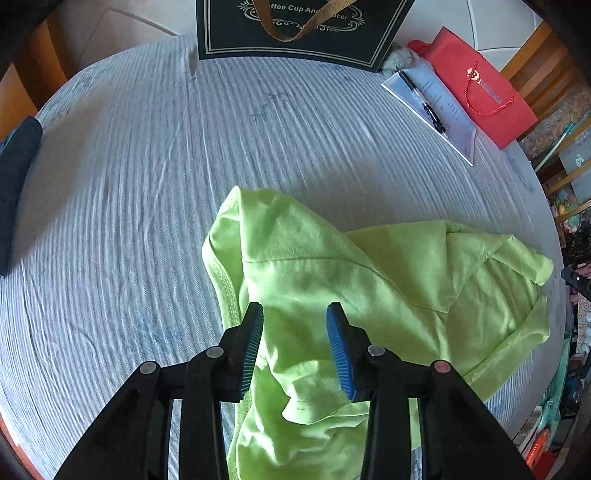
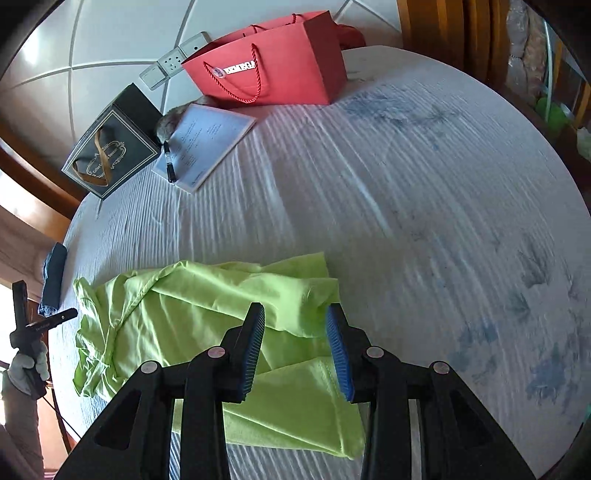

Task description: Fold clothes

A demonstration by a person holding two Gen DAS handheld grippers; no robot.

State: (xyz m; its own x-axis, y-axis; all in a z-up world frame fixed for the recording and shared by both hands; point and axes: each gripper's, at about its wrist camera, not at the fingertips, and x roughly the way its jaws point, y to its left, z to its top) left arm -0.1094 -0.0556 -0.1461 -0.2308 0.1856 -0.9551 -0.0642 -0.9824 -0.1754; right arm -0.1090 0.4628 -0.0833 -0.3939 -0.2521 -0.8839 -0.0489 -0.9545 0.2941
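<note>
Lime-green shirt (image 2: 207,317) lies crumpled near the front edge of the table (image 2: 406,206). Both claws hang over it wide apart and hold nothing: left gripper (image 1: 294,345), right gripper (image 2: 295,347). I think it is better to spread the cloth flat first, each claw pinching only one layer at a hem corner.

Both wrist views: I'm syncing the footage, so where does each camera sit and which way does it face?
Left wrist: on the left gripper, looking along its open jaws over the green shirt toward the black gift bag.
Right wrist: on the right gripper, jaws open above the shirt's hem; a gloved hand shows at far left.
Shared: shirt, red bag, notebook, striped tablecloth.
</note>
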